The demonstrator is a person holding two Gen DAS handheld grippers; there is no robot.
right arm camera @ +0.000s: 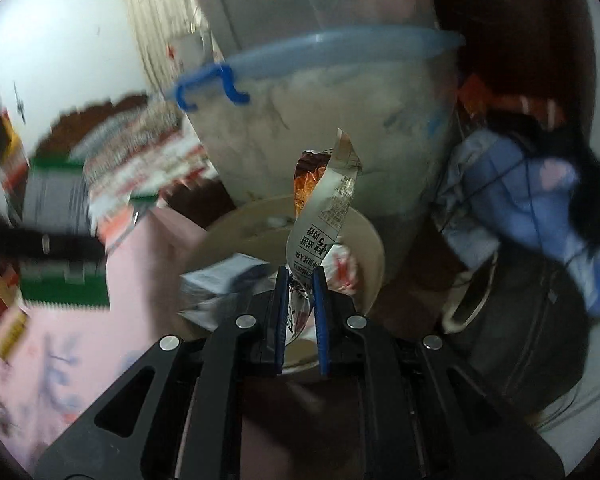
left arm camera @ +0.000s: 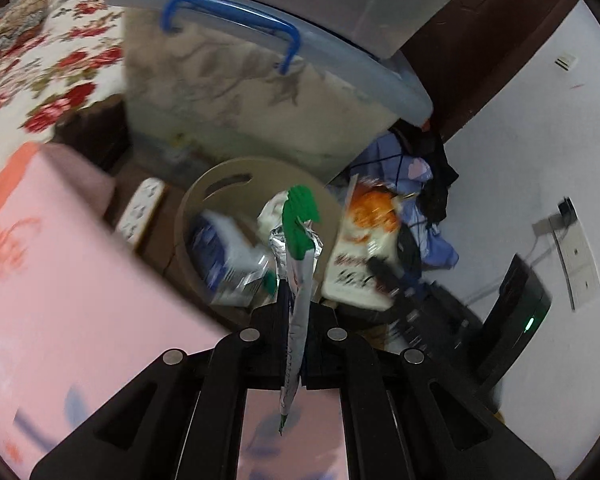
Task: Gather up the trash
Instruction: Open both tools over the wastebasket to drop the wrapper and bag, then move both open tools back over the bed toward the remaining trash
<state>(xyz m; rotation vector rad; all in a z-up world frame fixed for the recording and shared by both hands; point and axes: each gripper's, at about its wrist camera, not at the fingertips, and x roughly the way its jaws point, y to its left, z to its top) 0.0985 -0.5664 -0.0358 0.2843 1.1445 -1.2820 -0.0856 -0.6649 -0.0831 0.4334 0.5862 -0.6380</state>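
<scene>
Both grippers, left and right, clamp wrappers above a part-filled bin; dropping remains.

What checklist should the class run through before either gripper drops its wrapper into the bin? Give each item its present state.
1. Left gripper holds its green-and-silver wrapper: ok, shut on it.
2. Right gripper holds its orange-and-white wrapper: ok, pinched between the blue fingers.
3. Beige bin lies ahead of both grippers: ok, its open mouth shows in both views.
4. Wrappers are directly over the opening: cannot tell; the pictures are blurred.
5. Room in the bin: ok; a blue-and-white packet is already inside, with space showing.
6. The two grippers are clear of each other: cannot tell.
</scene>
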